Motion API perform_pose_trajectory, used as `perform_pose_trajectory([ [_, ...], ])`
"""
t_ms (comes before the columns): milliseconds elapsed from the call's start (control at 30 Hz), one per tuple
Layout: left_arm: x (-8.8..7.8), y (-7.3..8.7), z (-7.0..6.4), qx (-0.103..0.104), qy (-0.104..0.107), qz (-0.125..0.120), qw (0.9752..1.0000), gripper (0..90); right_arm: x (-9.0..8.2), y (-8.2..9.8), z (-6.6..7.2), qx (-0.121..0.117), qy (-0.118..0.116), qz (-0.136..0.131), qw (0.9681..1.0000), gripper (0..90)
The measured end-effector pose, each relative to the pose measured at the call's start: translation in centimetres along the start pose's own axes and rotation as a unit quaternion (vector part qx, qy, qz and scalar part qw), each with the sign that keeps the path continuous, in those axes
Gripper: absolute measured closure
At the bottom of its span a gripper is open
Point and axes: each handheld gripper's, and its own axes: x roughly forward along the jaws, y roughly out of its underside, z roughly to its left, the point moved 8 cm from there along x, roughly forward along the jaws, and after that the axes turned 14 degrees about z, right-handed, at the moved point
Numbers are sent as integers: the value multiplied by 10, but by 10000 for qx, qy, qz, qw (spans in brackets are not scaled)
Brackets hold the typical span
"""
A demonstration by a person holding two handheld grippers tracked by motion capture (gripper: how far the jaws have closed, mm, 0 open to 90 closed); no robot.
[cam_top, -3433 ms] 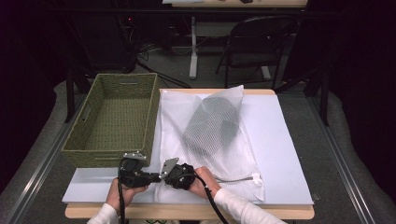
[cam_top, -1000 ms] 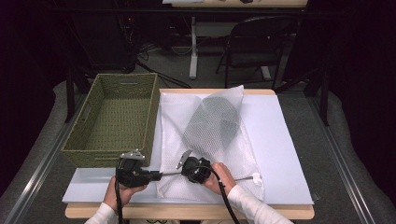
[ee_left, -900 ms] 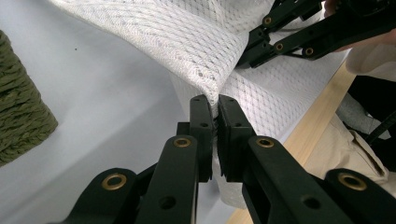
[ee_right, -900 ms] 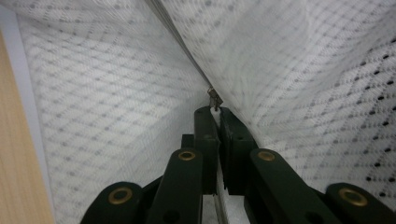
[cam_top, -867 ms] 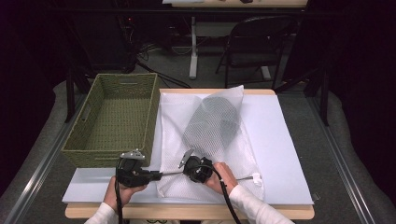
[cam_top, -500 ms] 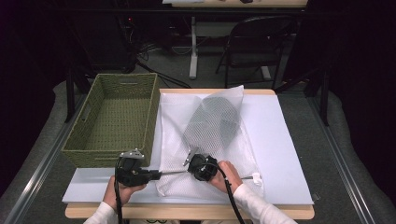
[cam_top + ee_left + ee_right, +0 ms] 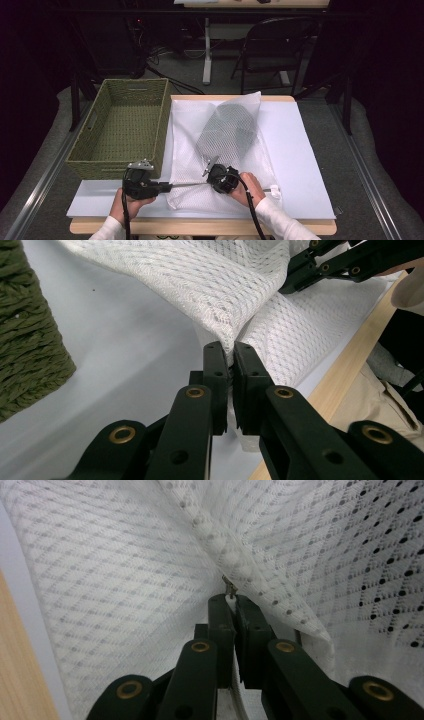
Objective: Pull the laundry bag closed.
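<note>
With the left gripper point(image 7: 231, 351) clamped on the mesh bag point(image 7: 225, 145) corner and the right gripper point(image 7: 231, 600) closed on the zipper pull point(image 7: 229, 587), the edge was best kept taut — the pull drawn straight along it.

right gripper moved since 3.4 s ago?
Yes. In the high view the right gripper, shut on the mesh bag's zipper pull, has slid rightward along the table's near edge, away from the left gripper and the basket.
</note>
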Motion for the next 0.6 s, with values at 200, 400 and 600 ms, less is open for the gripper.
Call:
perform_pose_trajectory([
  [200,-1,0,0,-9,15,-8,10000,860,-1,6,-5,85,25,49,9999,872],
  [400,0,0,0,3,31,13,10000,859,-4,15,-9,253,-16,43,9997,872],
  [600,1,0,-2,40,47,35,10000,860,-5,19,-11,275,-2,79,9996,873],
])
